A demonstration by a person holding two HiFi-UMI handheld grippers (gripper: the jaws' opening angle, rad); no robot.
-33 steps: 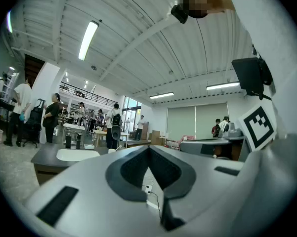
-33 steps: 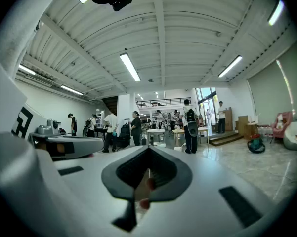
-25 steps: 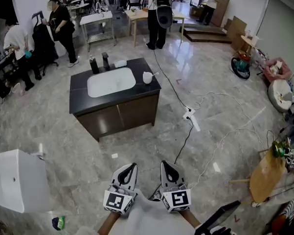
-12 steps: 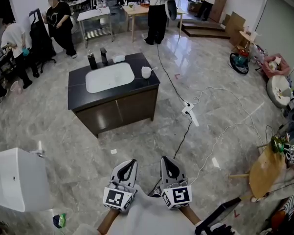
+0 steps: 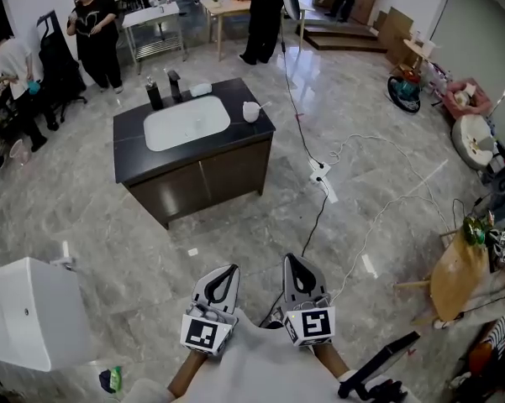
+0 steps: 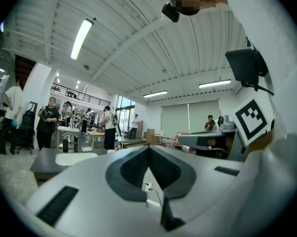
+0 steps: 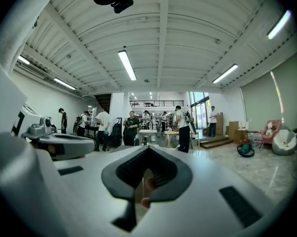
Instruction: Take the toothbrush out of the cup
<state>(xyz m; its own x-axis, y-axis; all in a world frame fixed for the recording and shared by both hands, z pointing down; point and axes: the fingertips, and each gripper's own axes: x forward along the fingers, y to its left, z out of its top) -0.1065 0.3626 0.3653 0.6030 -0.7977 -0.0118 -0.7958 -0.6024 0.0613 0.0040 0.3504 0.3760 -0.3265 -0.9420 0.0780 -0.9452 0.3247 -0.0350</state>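
Nothing is done yet: the left gripper (image 5: pixel 225 274) and right gripper (image 5: pixel 294 265), both pressed together and empty, are well apart from the cup (image 5: pixel 251 112) at twelve o'clock on the counter (image 5: pixel 134 163), which apparently holds the toothbrush (image 5: pixel 264 105).

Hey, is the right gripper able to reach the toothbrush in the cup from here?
Probably not yet: the right gripper sits by the person's body, jaws shut, while the toothbrush stands in the cup on the sink counter across the floor.
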